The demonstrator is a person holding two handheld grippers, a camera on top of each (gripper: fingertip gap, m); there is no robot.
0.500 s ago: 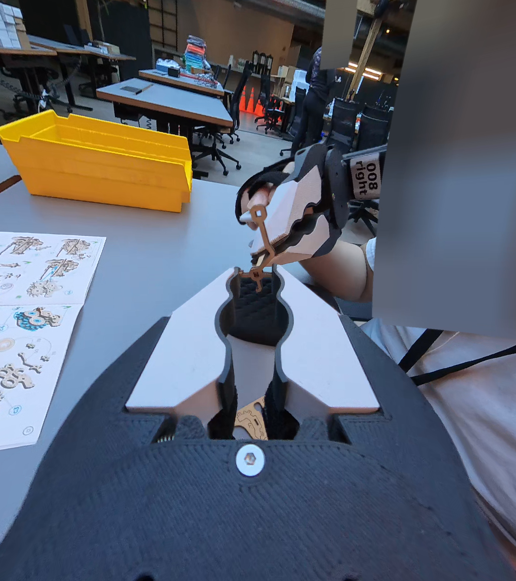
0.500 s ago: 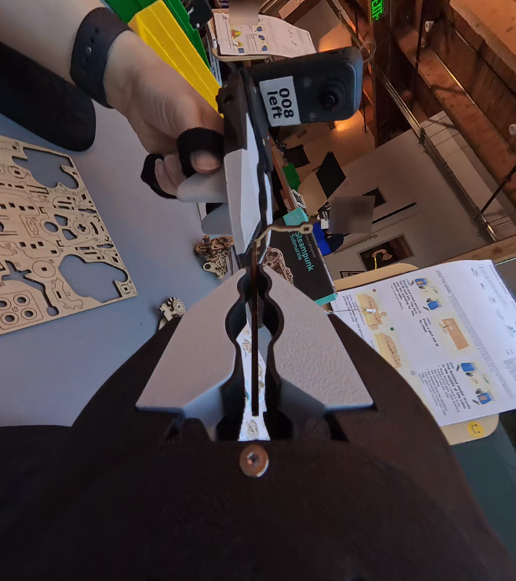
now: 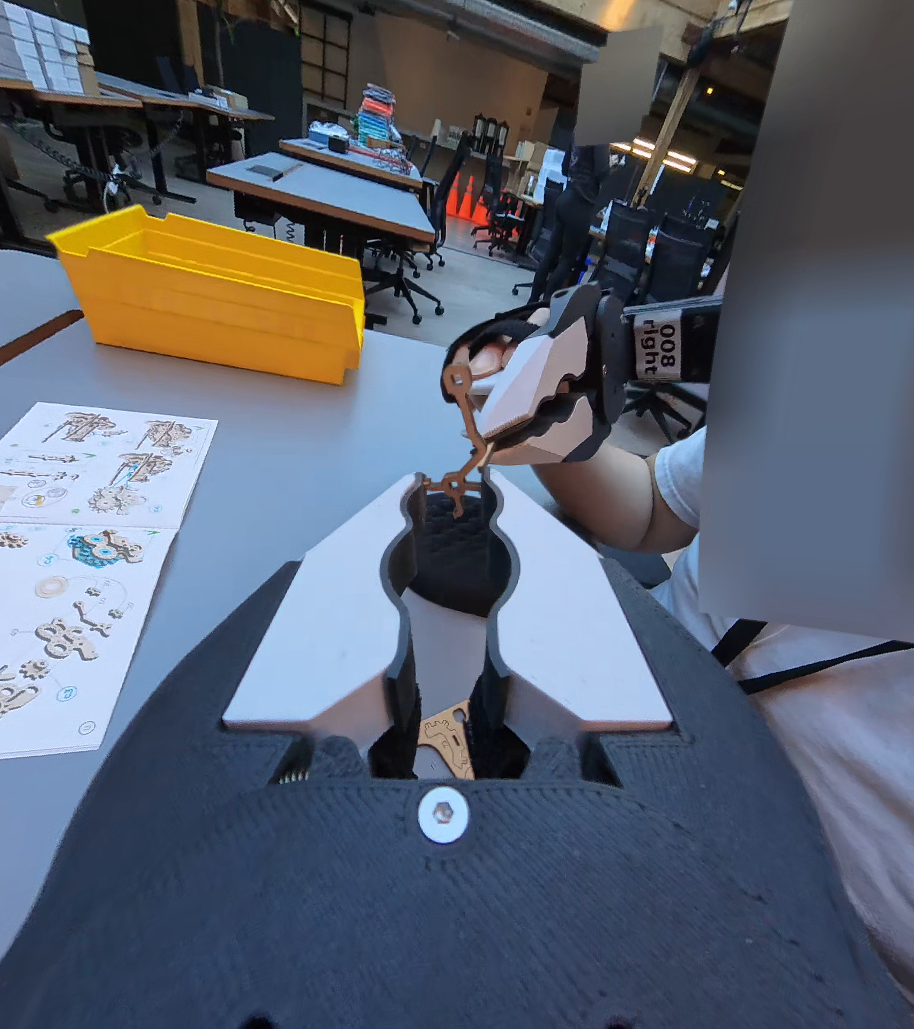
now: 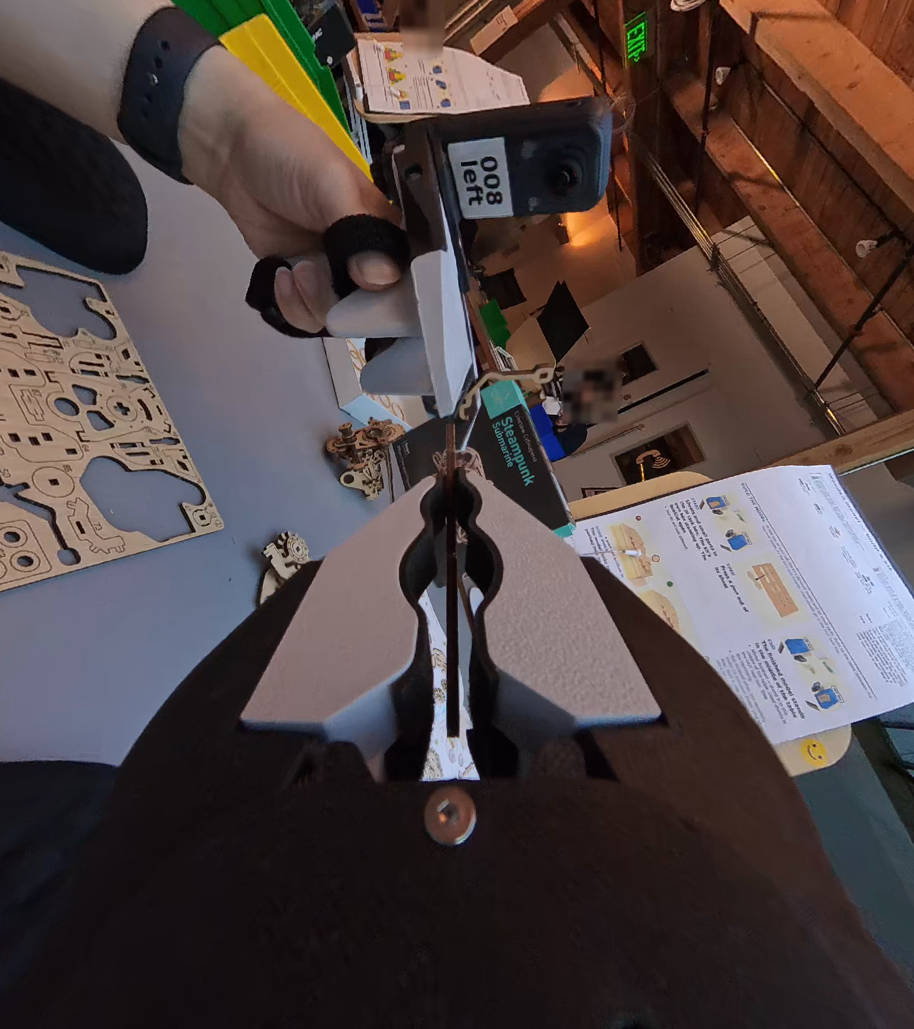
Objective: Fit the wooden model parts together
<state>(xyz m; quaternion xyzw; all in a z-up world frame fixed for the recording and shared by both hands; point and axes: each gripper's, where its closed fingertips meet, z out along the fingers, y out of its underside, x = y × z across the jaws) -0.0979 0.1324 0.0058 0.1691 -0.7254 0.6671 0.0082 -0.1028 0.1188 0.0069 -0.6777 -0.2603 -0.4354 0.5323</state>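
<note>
Wooden lever part (image 3: 464, 415), thin and bent, is pinched by both the right tool (image 3: 490, 442) and left tool (image 3: 451, 487), which carry white labels, above the tabletop (image 3: 287, 445).

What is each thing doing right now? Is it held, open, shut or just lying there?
left gripper, shut on the crank piece
right gripper, shut on the thin stick
yellow bin, upright on the table
wooden sheet, flat, several parts punched out
instruction booklet, lying open
gear assembly, resting on the table
</note>
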